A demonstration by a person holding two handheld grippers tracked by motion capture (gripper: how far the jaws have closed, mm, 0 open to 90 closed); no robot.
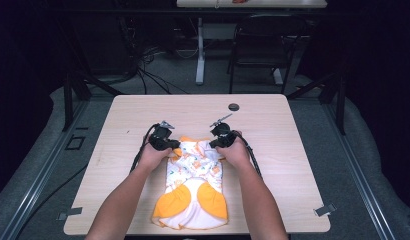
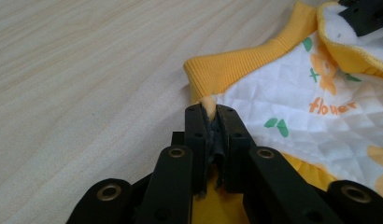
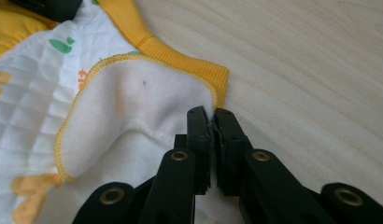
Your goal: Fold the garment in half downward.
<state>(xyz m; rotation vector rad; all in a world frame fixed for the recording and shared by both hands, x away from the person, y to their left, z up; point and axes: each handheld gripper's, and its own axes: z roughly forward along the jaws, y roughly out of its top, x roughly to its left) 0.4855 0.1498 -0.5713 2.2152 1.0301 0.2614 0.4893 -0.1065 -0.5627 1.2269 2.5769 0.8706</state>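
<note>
Evidently mid-fold or mid-spread on a small quilted garment (image 1: 194,185), white with orange print and yellow trim, lying flat near the front middle of the worktop (image 1: 273,125), hem end toward the person. Left gripper (image 1: 169,145) pinched tight on a nub of yellow fabric at the far left corner, just beside the ribbed yellow band (image 2: 245,63); closed jaws with cloth between them plain in the left gripper view. Right gripper (image 1: 219,142) likewise clamped on the far right corner, at the stitched yellow edge where the white lining (image 3: 138,98) is turned up. Probably holding both top corners ready to lift and carry them toward the near end. Next move calls for raising both sides evenly, keeping the cloth taut between, without letting the thin pinch slip
</note>
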